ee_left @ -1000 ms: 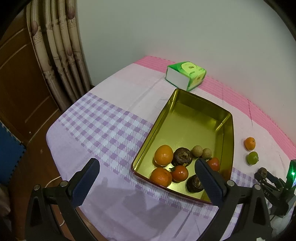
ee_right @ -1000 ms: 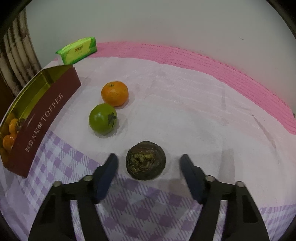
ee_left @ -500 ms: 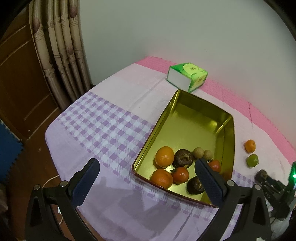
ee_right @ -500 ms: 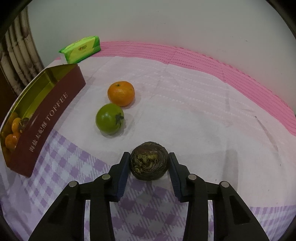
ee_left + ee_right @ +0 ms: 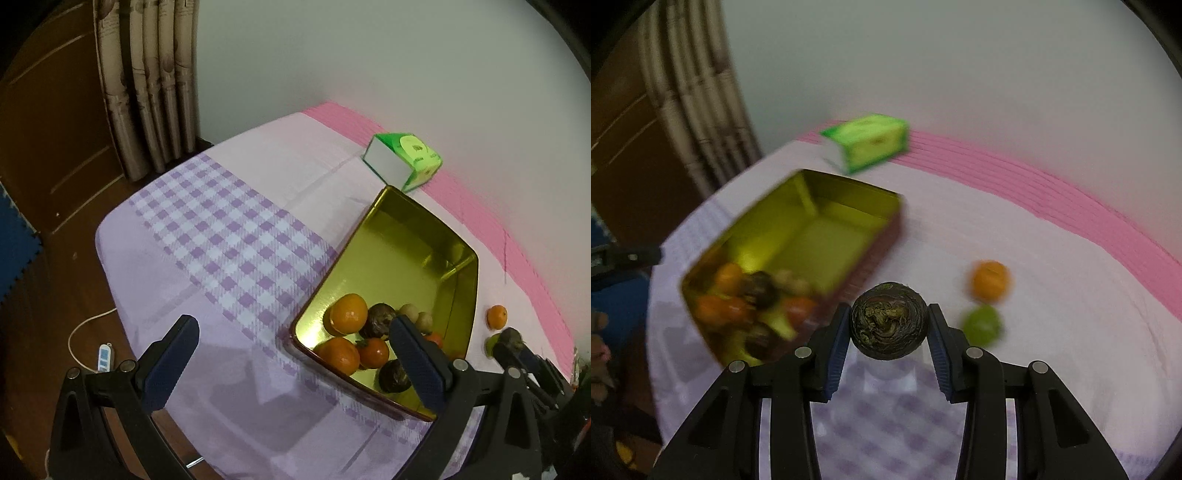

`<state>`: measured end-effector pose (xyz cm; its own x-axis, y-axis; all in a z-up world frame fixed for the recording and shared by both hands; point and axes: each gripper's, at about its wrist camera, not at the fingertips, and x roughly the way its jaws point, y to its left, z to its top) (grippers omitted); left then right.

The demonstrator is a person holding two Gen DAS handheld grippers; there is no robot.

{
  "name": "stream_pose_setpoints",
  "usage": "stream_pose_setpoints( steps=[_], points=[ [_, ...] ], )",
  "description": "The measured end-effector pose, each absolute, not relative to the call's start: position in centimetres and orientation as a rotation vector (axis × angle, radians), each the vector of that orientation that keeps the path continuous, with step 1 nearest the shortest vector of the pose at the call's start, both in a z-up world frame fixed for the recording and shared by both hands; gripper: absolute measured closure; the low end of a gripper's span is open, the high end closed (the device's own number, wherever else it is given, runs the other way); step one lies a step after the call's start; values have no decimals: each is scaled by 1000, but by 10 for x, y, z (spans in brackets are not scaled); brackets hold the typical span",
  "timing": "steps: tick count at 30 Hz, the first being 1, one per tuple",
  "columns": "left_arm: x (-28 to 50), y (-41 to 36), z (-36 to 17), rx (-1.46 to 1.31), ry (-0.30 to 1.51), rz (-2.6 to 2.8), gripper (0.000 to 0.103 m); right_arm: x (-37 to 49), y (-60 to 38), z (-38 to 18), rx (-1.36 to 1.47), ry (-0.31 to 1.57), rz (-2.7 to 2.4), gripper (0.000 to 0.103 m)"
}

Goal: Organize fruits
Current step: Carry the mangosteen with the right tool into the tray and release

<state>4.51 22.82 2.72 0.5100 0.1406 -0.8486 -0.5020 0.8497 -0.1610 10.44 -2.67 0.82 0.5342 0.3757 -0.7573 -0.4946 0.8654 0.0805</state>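
My right gripper (image 5: 889, 325) is shut on a dark brown wrinkled fruit (image 5: 889, 320) and holds it above the cloth, beside the gold tin (image 5: 820, 236). The same fruit (image 5: 511, 336) shows small in the left wrist view at the right edge. The tin (image 5: 402, 251) holds several fruits at its near end: oranges (image 5: 349, 313), a red one (image 5: 373, 352), dark brown ones (image 5: 380, 319) and small tan ones. An orange (image 5: 991, 281) and a green fruit (image 5: 982, 325) lie on the cloth right of the tin. My left gripper (image 5: 295, 363) hangs open over the table's near corner, empty.
A green tissue pack (image 5: 404, 160) lies beyond the tin near the wall. The table carries a purple checked cloth (image 5: 229, 236) with a pink band along the wall. Curtains (image 5: 155, 81) and a wooden door stand to the left. A cable and small device (image 5: 105, 356) lie on the floor.
My right gripper closed on the dark brown fruit, lifted it off the cloth and swung left toward the tin. The left gripper shifted slightly and rolled, staying open.
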Motion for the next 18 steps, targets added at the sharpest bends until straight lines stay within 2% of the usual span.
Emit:
stream_pose_setpoints(
  steps=[10,18],
  points=[
    [42,243,28,-417,958,467,1,101,45,-8,-229,899,657,61],
    [43,243,23,-426,974,465,1,105,56,-24,-267,936,665,61]
  ],
)
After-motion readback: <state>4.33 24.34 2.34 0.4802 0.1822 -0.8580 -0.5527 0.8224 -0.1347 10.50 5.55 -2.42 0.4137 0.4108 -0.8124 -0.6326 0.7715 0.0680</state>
